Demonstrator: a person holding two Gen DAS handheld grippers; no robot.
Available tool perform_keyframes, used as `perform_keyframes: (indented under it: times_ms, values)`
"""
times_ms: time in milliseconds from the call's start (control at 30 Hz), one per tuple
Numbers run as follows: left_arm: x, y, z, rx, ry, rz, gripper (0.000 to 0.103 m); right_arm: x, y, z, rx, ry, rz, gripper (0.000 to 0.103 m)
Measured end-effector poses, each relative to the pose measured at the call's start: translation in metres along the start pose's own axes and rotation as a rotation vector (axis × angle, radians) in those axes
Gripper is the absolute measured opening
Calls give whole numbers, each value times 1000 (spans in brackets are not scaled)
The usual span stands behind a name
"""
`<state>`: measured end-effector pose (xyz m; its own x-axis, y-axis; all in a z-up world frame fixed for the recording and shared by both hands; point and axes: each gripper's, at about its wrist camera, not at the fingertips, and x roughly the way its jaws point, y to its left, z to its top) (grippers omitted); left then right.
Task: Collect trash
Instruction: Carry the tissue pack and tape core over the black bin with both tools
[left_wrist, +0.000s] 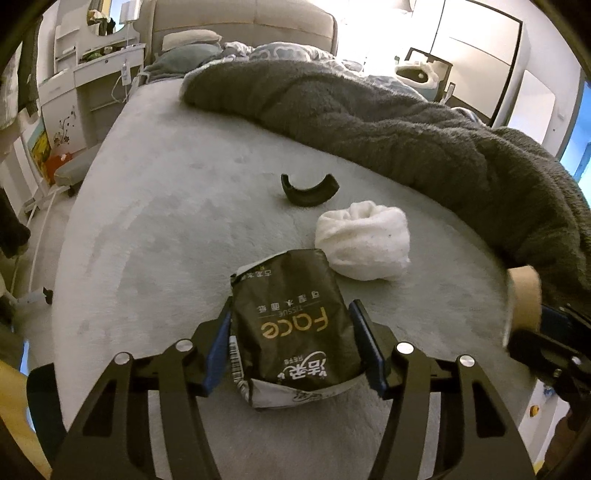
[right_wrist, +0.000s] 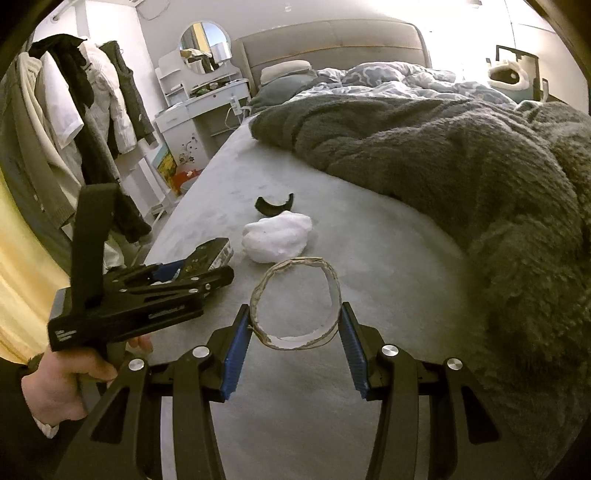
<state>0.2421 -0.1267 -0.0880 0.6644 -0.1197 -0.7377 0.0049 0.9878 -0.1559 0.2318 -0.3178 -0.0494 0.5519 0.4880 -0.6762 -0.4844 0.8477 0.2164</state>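
Grey plush covers the bed (left_wrist: 155, 206), with a dark fluffy blanket (left_wrist: 388, 122) heaped along its far side. On the bare part lie a white crumpled wad (left_wrist: 360, 240) and, just beyond it, a curved black plastic piece (left_wrist: 309, 190). Nearer, a black tissue packet (left_wrist: 291, 325) sits between the blue pads of the left hand-held gripper (left_wrist: 290, 345), both pads pressing its sides, so it is grasped. The right hand-held gripper (right_wrist: 295, 325) clamps an empty cardboard tape ring (right_wrist: 295, 302) across its width, the ring squeezed slightly oval above the bed. A hand (right_wrist: 70, 373) grips the left tool's handle.
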Motion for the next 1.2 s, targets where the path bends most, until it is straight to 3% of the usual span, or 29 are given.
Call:
perform_keyframes:
  times_ms: [300,600,1200]
  values:
    - [-33,11,-4,29,-54,-45,63,11,22,7,-32,11,11,48]
    - [-67,36,-13,62,-94,-36,63,33,51,8,-51,46,27,48]
    - [-111,145,-29,-56,-100,73,63,57,158,36,-153,44,126,48]
